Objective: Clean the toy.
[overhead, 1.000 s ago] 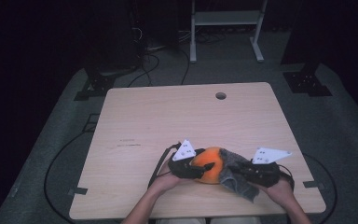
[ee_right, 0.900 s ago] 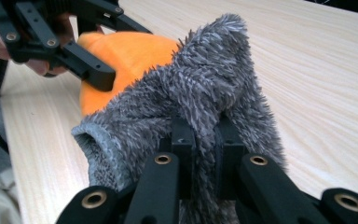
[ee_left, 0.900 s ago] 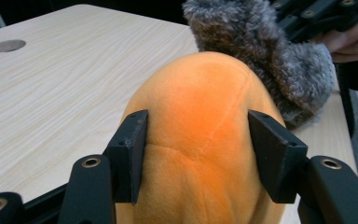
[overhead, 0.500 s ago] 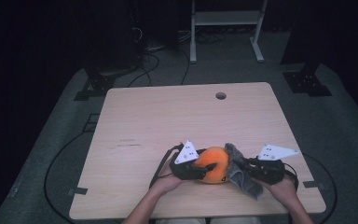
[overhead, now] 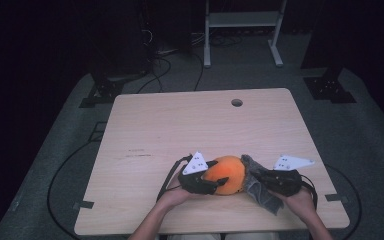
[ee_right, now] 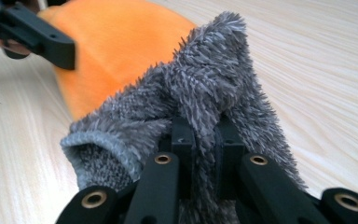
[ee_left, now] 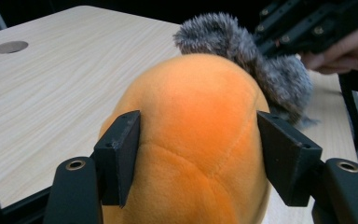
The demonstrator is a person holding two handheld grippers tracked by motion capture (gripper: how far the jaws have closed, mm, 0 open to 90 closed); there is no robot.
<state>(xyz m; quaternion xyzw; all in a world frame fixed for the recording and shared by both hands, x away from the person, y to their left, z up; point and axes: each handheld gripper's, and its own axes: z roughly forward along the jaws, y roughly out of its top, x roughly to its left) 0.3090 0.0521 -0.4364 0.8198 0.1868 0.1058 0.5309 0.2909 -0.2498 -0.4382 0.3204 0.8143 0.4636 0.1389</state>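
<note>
Orange plush ball (overhead: 227,175) sits near the desk's (overhead: 180,125) front edge. Left gripper (ee_left: 198,158) straddles it, jaws just opened wider, pads barely touching, likely only steadying it. Right gripper (ee_right: 200,140) is clamped on the grey fuzzy sock (ee_right: 214,88), apparently pulling it over the ball.

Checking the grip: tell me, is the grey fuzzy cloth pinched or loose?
Pinched: the right gripper is shut on the grey fuzzy cloth, which bunches between its jaws.
</note>
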